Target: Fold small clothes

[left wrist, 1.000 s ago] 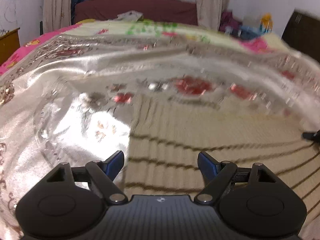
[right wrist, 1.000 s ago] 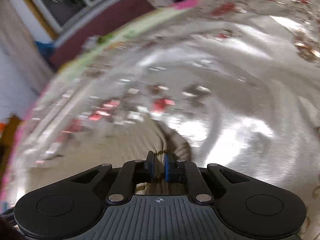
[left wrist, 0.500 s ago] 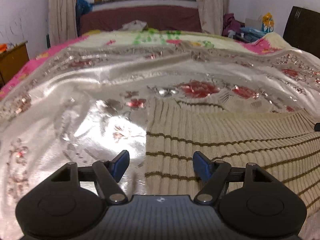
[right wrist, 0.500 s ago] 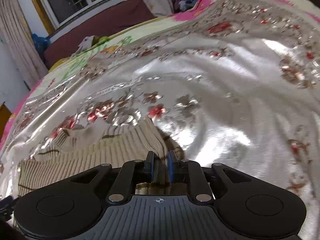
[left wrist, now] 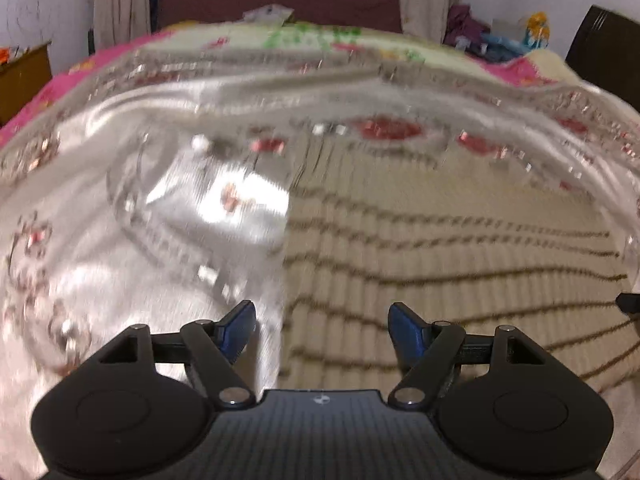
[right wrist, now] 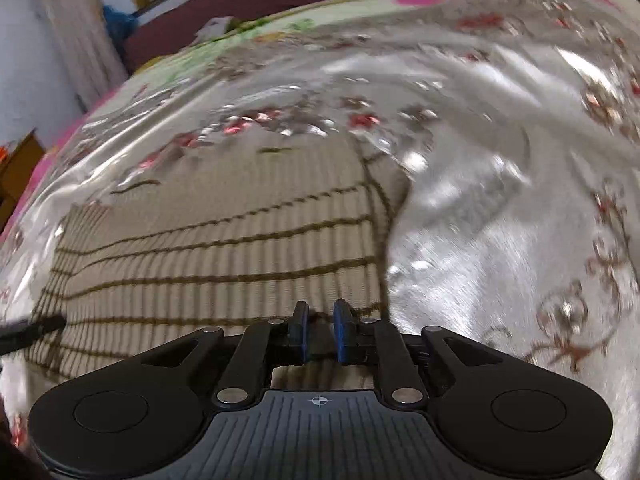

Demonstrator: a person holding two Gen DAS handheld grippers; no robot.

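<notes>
Beige ribbed knit (right wrist: 224, 248) lies flat on the bed's satin cover (right wrist: 500, 240). The right gripper (right wrist: 320, 330), just closing, pinches its near corner to fold; the left gripper (left wrist: 322, 330) hovers spread over the opposite edge.

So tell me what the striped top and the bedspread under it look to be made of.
Top: looks like soft ribbed knit, perhaps wool or acrylic; beige, matte, with raised ribs and thin brown stripes. Bedspread: seems a satin-like woven cloth, glossy silver with bright glare patches and red floral embroidery or print; blur hides which.
</notes>
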